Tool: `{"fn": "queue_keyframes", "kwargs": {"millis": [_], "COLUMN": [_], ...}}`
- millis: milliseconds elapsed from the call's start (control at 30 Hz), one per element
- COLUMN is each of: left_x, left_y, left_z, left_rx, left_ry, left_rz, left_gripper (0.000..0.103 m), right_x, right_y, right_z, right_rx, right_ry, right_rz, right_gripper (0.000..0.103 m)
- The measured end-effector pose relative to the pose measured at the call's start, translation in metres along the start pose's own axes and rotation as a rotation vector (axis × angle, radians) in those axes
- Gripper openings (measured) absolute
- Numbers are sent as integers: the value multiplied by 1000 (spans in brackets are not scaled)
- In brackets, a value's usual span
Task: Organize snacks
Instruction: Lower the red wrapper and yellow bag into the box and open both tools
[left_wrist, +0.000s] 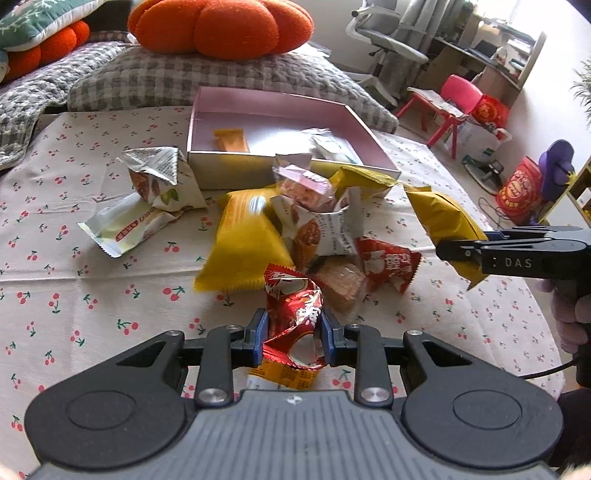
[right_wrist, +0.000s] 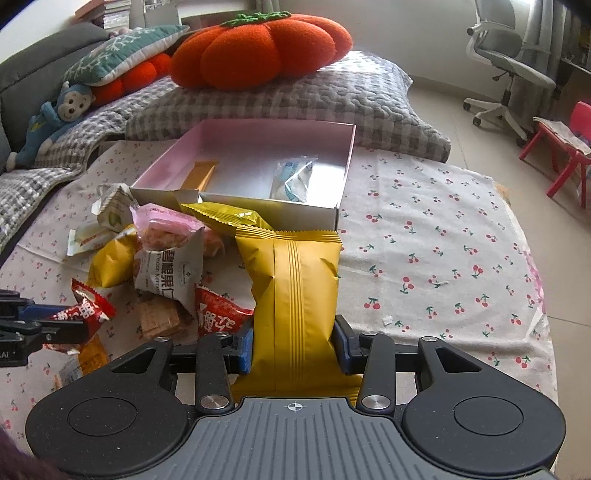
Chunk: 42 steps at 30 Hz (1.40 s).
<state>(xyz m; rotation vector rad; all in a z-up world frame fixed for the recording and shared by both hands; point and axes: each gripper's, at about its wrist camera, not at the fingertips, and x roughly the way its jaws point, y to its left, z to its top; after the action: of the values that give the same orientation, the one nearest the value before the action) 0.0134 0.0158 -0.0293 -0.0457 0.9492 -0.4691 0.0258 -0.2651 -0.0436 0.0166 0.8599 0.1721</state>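
My left gripper (left_wrist: 293, 341) is shut on a crumpled red snack packet (left_wrist: 293, 317), lifted just above the cherry-print cloth. My right gripper (right_wrist: 293, 350) is shut on a yellow snack bag (right_wrist: 295, 288), which stands upright between its blue pads; that bag (left_wrist: 443, 225) and the right gripper (left_wrist: 461, 253) also show at the right of the left wrist view. The left gripper (right_wrist: 55, 326) with its red packet (right_wrist: 86, 312) appears at the left edge of the right wrist view. Beyond lies an open pink box (left_wrist: 207, 110) (right_wrist: 349, 162) holding an orange bar (right_wrist: 199, 175) and a clear-wrapped packet (right_wrist: 291, 181).
Several loose snacks sit piled before the box: another yellow bag (left_wrist: 243, 240), a white pecan packet (right_wrist: 173, 266), a pink packet (left_wrist: 306, 186), a red packet (left_wrist: 388, 266). A grey quilt (right_wrist: 295, 99) and an orange pumpkin cushion (right_wrist: 258, 51) lie behind. Chairs stand at the right.
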Motion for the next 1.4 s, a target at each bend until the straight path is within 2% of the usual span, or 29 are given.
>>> {"fn": "queue_keyframes", "kwargs": {"millis": [233,400,667,833,1033,1200,1400], "left_x": [-5,-10,-5,16,48,64,83], "left_y": [-15,-20,-10,0,3,9,18], "left_z": [7,26,65,90,114,120,121], "left_rx": [18,20,36,48,38,22,0], "left_ry": [-20,-69,-150,-183,-179,-179,-142], "left_rz": [-44,-53,-10,8,1,-28,-44], "left_gripper": [27,27,27,27,27,27,27], "right_x": [-10,-18,-10,5,30,53,82], "right_y": [-4,-5,-1,8,15,12,0], "right_z": [6,18,51,78,110,125,137], "right_rx": [31,51,79,82,65,59,100], "right_ry": [-11,-37,-61,-63,-87,-83,-60], "right_rz": [2,17,41,65,70,63,63], "right_gripper": [40,40,40,40,40,40,40]}}
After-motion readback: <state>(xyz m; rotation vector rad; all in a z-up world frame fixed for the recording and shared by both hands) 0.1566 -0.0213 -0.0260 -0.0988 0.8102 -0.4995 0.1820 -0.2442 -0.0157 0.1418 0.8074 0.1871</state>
